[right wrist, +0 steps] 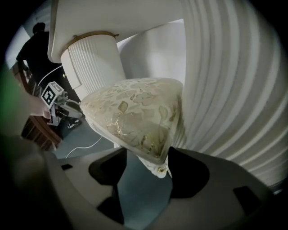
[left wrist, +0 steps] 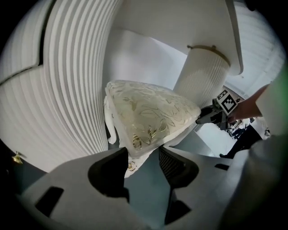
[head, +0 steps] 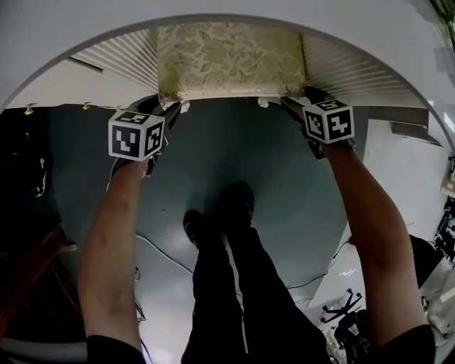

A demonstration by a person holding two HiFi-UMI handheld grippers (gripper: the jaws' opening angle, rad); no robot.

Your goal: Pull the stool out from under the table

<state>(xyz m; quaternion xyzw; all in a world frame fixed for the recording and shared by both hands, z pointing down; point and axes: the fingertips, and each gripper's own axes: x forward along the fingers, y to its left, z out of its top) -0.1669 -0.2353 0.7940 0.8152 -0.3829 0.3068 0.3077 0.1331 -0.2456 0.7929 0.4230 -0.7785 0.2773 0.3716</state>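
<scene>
Head view: stool w/ a cream leaf-pattern cushion is pushed in at the white table, btwn two fluted white panels. Its cushion top shows just past the tabletop's rim. Left gripper is at the stool's near-left corner and right gripper at the near-right corner. Both forearms reach fwd & down, marker cubes facing up. Below lies a dark teal floor, w/ the person's legs in dark trousers mid-frame. A thin cable runs across the floor, and an office-chair base is at lower right.

Left gripper view: jaws parted, w/ the cushion corner and its white trim, which carries a small gold stud, btwn the tips. The trim lies against one jaw and floor shows btwn it and the other, so no clamp. A fluted pedestal stands behind the stool, under the tabletop.

Right gripper view: jaws apart as well. The stool's other corner hangs btwn the tips, close to one jaw, w/ a strip of floor btwn it and the other. Not gripping.
</scene>
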